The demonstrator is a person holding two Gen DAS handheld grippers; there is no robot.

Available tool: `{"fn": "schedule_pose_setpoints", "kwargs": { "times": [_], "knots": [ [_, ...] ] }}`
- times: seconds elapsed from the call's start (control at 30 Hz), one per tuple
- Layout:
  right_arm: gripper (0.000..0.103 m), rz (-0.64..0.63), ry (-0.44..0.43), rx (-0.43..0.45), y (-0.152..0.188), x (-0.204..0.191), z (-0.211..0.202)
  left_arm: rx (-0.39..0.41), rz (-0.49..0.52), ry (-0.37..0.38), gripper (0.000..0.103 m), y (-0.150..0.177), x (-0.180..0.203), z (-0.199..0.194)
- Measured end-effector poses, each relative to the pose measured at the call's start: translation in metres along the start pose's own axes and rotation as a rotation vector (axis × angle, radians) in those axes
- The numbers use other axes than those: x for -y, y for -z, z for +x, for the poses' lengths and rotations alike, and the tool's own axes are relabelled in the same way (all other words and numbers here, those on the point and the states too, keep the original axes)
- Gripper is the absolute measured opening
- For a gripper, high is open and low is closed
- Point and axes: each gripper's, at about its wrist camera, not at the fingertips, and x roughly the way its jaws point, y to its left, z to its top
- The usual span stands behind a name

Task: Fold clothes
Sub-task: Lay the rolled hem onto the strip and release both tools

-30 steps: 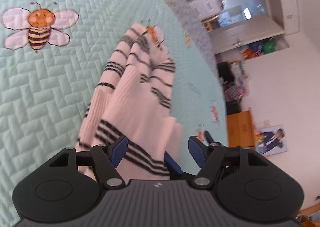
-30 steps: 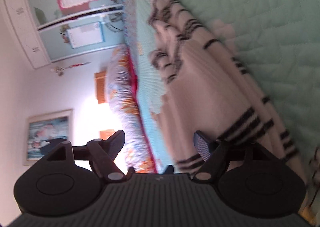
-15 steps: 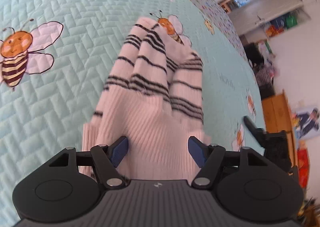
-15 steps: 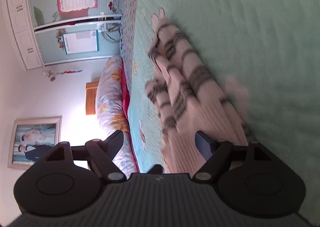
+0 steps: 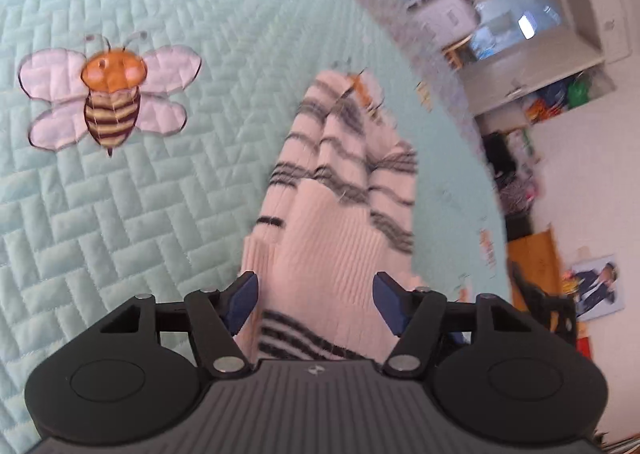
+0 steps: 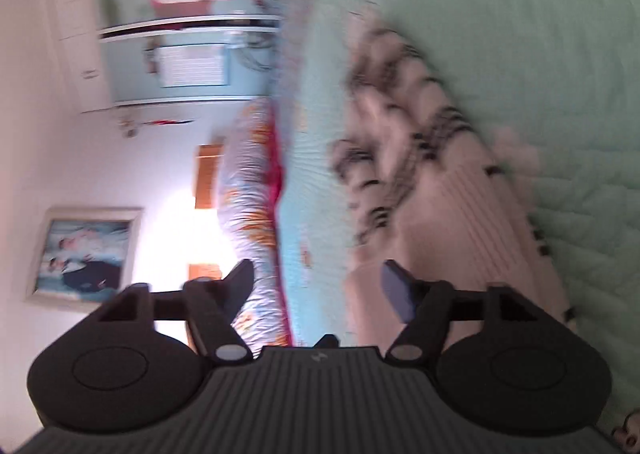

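1. A pale pink ribbed sweater (image 5: 340, 214) with dark stripes is lying bunched into a long narrow strip on a mint-green quilted bed (image 5: 160, 214).
2. The sweater's long axis is running straight away from the left claw (image 5: 316, 296): the near end is sitting between and under the claw's blue pads, and the far end is reaching toward the far edge of the bed.
3. The left claw is standing fairly wide. Its pads are flanking the cloth on either side, and I judge they are not pinching it.
4. In the blurred right wrist view the same sweater (image 6: 460, 214) is lying ahead and to the right of the right claw (image 6: 316, 286), which is rolled onto its side.
5. The right claw's jaws are opening; nothing is sitting between them, though the right-side pad is close beside the cloth.
6. The left claw is looking nearer for the next grab.
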Motion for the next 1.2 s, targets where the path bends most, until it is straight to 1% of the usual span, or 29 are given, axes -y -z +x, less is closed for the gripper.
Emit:
{"fn": "schedule_pose_setpoints", "kwargs": {
  "times": [0.03,0.07,0.1,0.13,0.17,0.2,0.23,0.27,0.33,0.37,0.4,0.43,0.5,0.53,0.57,0.6,0.67,0.73,0.77,0.83,0.87,0.9,0.93,0.97,1.0,1.03,1.07,1.1,1.2],
  "knots": [
    [0.081,-0.035,0.011,-0.010,0.005,-0.006,-0.003,0.013,0.029,0.024,0.072,0.000,0.008,0.001],
    [0.081,-0.060,0.033,-0.020,0.008,-0.008,-0.004,0.024,0.059,0.043,0.072,0.000,0.017,0.003],
    [0.081,-0.066,0.076,-0.033,0.005,-0.002,0.000,0.019,0.090,0.049,0.072,0.000,0.024,0.010],
    [0.081,-0.071,0.119,-0.045,0.002,0.004,0.004,-0.003,0.114,0.025,0.072,0.000,0.026,0.020],
    [0.077,-0.083,0.157,-0.041,-0.002,0.010,0.005,-0.028,0.136,-0.009,0.072,0.000,0.026,0.032],
    [0.073,-0.085,0.173,-0.004,-0.010,0.016,0.001,-0.054,0.157,-0.043,0.071,0.000,0.026,0.044],
    [0.072,-0.049,0.165,0.040,-0.016,0.020,-0.007,-0.064,0.153,-0.064,0.065,-0.001,0.021,0.049],
    [0.073,-0.016,0.135,0.074,-0.019,0.022,-0.016,-0.067,0.137,-0.079,0.063,-0.001,0.015,0.050],
    [0.077,-0.029,0.027,0.055,-0.008,0.008,-0.026,-0.048,0.112,-0.042,0.065,-0.003,0.011,0.040],
    [0.081,-0.053,-0.002,0.029,0.000,-0.001,-0.028,-0.032,0.108,-0.019,0.066,-0.003,0.012,0.034],
    [0.081,-0.072,0.010,-0.005,0.007,-0.005,-0.023,-0.014,0.117,0.003,0.071,-0.001,0.015,0.029],
    [0.081,-0.075,0.042,-0.044,0.010,-0.004,-0.011,-0.002,0.137,0.009,0.072,0.000,0.019,0.029],
    [0.081,-0.082,0.104,-0.099,0.012,0.000,0.011,-0.026,0.172,-0.060,0.072,0.000,0.022,0.042],
    [0.079,-0.087,0.132,-0.075,0.003,0.006,0.019,-0.047,0.177,-0.085,0.071,-0.001,0.020,0.049],
    [0.072,-0.082,0.160,-0.040,-0.007,0.012,0.023,-0.055,0.169,-0.104,0.070,-0.001,0.015,0.049],
    [0.068,-0.069,0.166,-0.006,-0.013,0.014,0.018,-0.055,0.145,-0.116,0.065,-0.003,0.010,0.046],
    [0.072,-0.082,0.103,-0.010,-0.003,0.001,0.006,-0.034,0.141,-0.079,0.065,-0.002,0.011,0.029],
    [0.076,-0.095,0.040,-0.014,0.006,-0.013,-0.007,-0.014,0.158,-0.031,0.071,0.002,0.014,0.014],
    [0.080,-0.103,0.022,-0.035,0.014,-0.018,-0.010,-0.007,0.179,-0.006,0.072,0.005,0.017,0.009],
    [0.080,-0.124,0.043,-0.140,0.039,-0.020,-0.002,-0.027,0.204,0.007,0.072,0.015,0.022,0.012],
    [0.080,-0.142,0.083,-0.166,0.043,-0.016,0.004,-0.040,0.215,-0.012,0.072,0.019,0.021,0.017],
    [0.079,-0.166,0.126,-0.157,0.040,-0.010,0.006,-0.053,0.226,-0.042,0.072,0.022,0.019,0.023],
    [0.074,-0.179,0.168,-0.119,0.032,-0.003,0.004,-0.058,0.211,-0.069,0.070,0.023,0.014,0.025],
    [0.064,-0.171,0.188,-0.078,0.025,0.003,-0.001,-0.060,0.186,-0.095,0.068,0.024,0.008,0.024],
    [0.064,-0.122,0.168,-0.032,0.019,0.006,-0.012,-0.052,0.171,-0.095,0.067,0.024,0.005,0.018],
    [0.070,-0.104,0.147,-0.002,0.018,0.003,-0.021,-0.039,0.181,-0.071,0.068,0.025,0.007,0.007],
    [0.076,-0.145,0.122,-0.005,0.023,-0.009,-0.029,-0.028,0.210,-0.050,0.069,0.028,0.012,-0.004],
    [0.076,-0.180,0.106,-0.022,0.030,-0.019,-0.036,-0.019,0.244,-0.040,0.071,0.033,0.017,-0.015],
    [0.076,-0.238,0.095,-0.160,0.069,-0.036,-0.047,-0.035,0.295,-0.004,0.073,0.059,0.020,-0.032]
  ]
}}
